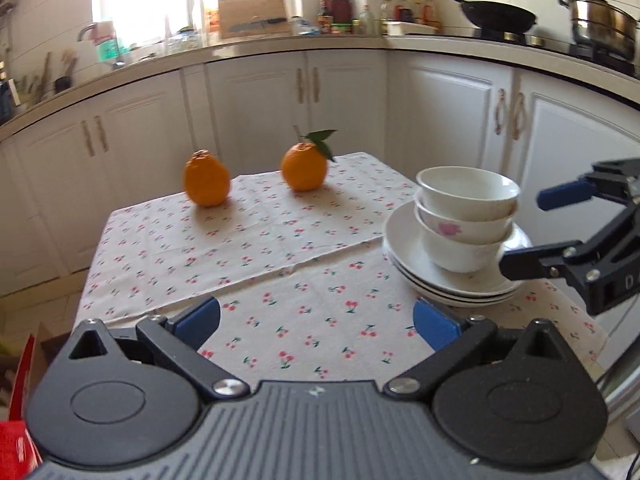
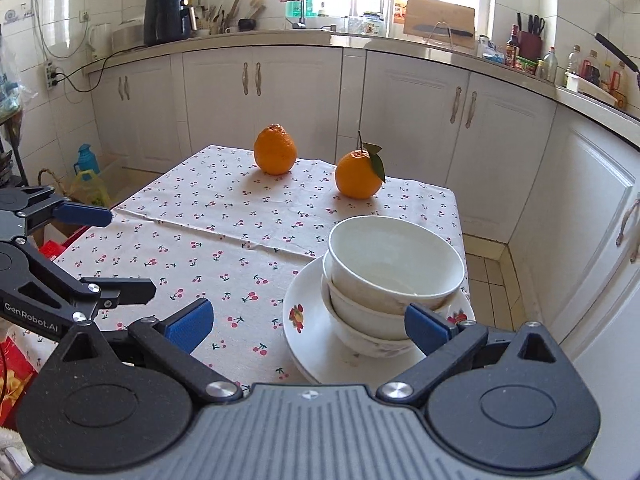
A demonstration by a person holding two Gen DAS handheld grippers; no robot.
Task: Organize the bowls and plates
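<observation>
Three glossy round bowls nest on stacked plates; both grippers' fingers spread wide, empty.

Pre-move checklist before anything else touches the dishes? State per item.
1. Left tongs empty, jaws wide: ok.
2. Right tongs empty, jaws wide: ok.
3. Bowls nested, three, on the plates: ok.
4. Bowl stack sits level: not ok, top bowl leans slightly.
5. Plate count: three rims show in the left view; anything beneath, cannot tell.
6. Oranges stand apart from the stack, on the tablecloth: ok.
</observation>
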